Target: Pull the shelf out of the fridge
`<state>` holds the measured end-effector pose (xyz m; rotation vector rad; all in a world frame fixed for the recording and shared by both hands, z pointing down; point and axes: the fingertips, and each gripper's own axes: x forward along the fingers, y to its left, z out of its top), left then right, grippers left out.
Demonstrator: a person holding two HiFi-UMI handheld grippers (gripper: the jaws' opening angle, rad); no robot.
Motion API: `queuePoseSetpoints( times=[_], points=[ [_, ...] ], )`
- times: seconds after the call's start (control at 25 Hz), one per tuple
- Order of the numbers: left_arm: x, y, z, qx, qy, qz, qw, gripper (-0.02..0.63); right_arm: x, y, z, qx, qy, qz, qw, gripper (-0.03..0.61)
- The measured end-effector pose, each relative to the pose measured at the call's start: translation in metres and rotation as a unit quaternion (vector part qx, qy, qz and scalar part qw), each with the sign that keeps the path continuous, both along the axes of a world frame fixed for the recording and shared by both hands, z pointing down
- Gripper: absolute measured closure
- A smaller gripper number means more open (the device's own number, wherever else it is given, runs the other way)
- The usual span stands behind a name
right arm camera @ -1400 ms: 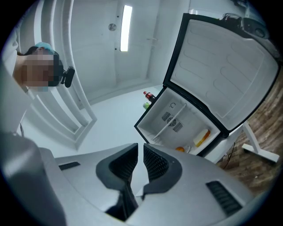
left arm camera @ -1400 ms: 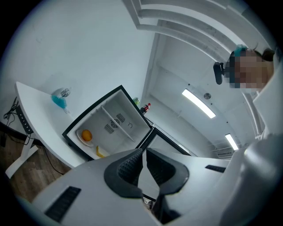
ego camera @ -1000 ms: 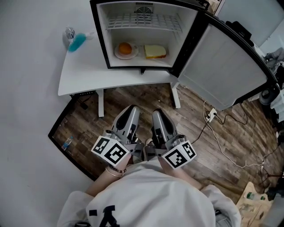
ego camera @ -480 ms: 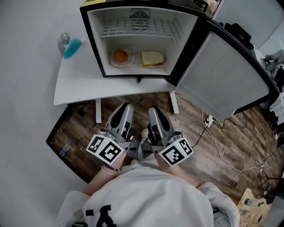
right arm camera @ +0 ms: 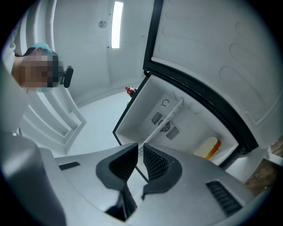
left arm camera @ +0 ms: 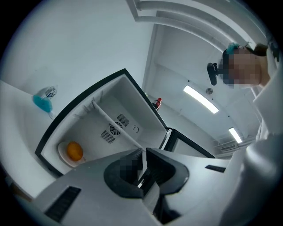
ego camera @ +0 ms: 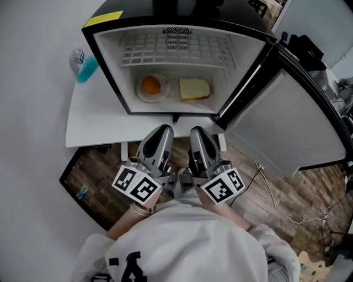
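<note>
Two grey handheld grippers, each with one square-marker cube, appear low in the head view. The left gripper (ego camera: 164,132) and the right gripper (ego camera: 196,132) lie side by side, near each other. Their tips reach the front edge of a white tabletop (ego camera: 94,124), short of the fridge. One black mini fridge with a white interior (ego camera: 138,8) stands toward the right end of that tabletop, and its single door (ego camera: 292,121) is swung wide to the right. One white wire shelf (ego camera: 176,50) sits in the upper part of the cabinet, spanning wall to wall. On the fridge floor below it are one white round plate (ego camera: 160,96) at the left carrying one orange (ego camera: 151,85), and one pale sandwich with a yellow edge (ego camera: 194,88) at the right. One clear bottle of blue liquid (ego camera: 80,63) stands at the tabletop's back left corner, beside the fridge's left wall.

In the left gripper view, the dark jaws are closed together with nothing between them. Beyond them are the shelf (left arm camera: 112,121), seen edge-on, the orange (left arm camera: 74,151) and the bottle (left arm camera: 43,100). Two ceiling light strips (left arm camera: 200,99) glow above.

In the right gripper view, the ribbed jaws likewise meet and are empty. Past them are the shelf (right arm camera: 168,117), the sandwich (right arm camera: 207,148) and one ceiling light strip (right arm camera: 117,17).
</note>
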<state>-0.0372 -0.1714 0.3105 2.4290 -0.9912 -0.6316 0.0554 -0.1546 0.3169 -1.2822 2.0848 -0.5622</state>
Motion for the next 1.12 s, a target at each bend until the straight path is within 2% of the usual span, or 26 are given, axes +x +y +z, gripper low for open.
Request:
queuePoseSetpoints(
  times=[0.2,0.52,0.84,1.12],
  points=[
    [0.011,-0.036,0.0,0.009,-0.007,0.002,0.9999,0.581,0.005,-0.041,0.001,0.003,0.009,-0.005,1.0,0.522],
    [0.018,-0.084,-0.003,0.014,-0.012,-0.02,0.9996,0.581,0.013,-0.092,-0.007,0.015,0.024,-0.02,0.999,0.522],
    [0.036,-0.118,-0.003,0.012,-0.012,-0.024,0.9996,0.581,0.025,-0.122,-0.01,0.029,0.049,-0.026,0.998,0.52],
    [0.038,-0.132,-0.001,0.005,-0.021,-0.032,0.9993,0.581,0.026,-0.139,-0.009,0.027,0.044,-0.033,0.998,0.52]
  ],
)
